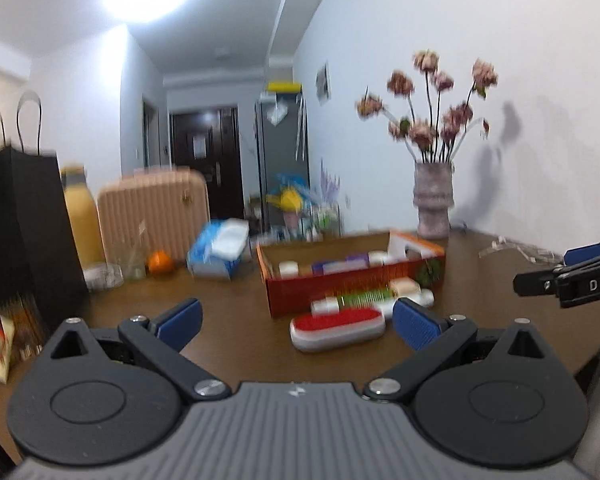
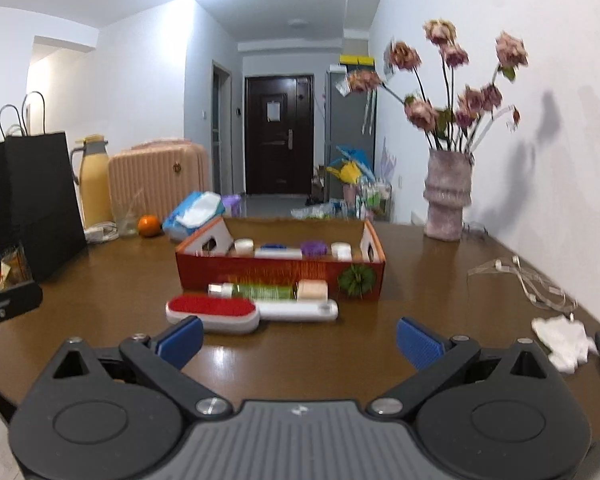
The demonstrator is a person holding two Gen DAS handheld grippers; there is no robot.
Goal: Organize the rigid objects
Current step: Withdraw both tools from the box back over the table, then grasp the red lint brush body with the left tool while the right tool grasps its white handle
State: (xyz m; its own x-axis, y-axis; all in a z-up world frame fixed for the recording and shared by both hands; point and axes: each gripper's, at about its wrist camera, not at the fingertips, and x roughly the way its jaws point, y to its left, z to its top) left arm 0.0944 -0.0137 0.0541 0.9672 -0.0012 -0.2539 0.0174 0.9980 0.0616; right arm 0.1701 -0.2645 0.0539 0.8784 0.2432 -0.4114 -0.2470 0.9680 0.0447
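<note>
Looking from the left wrist, the left gripper [image 1: 296, 320] gapes empty near a red brush [image 1: 338, 326] before the red box [image 1: 340, 284]. Right wrist view adds white tissue [image 2: 562, 340] on the brown table [image 2: 420, 280]; right gripper [image 2: 300, 338] spread, empty.

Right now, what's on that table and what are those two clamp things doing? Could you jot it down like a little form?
surface: brown table
container: red box, open, small jars inside
outside the box, in front of it: red brush, white case, green bottle, beige block
left gripper: open, empty, above the table
right gripper: open, empty, above the table
nearby: vase, orange, black bag
</note>
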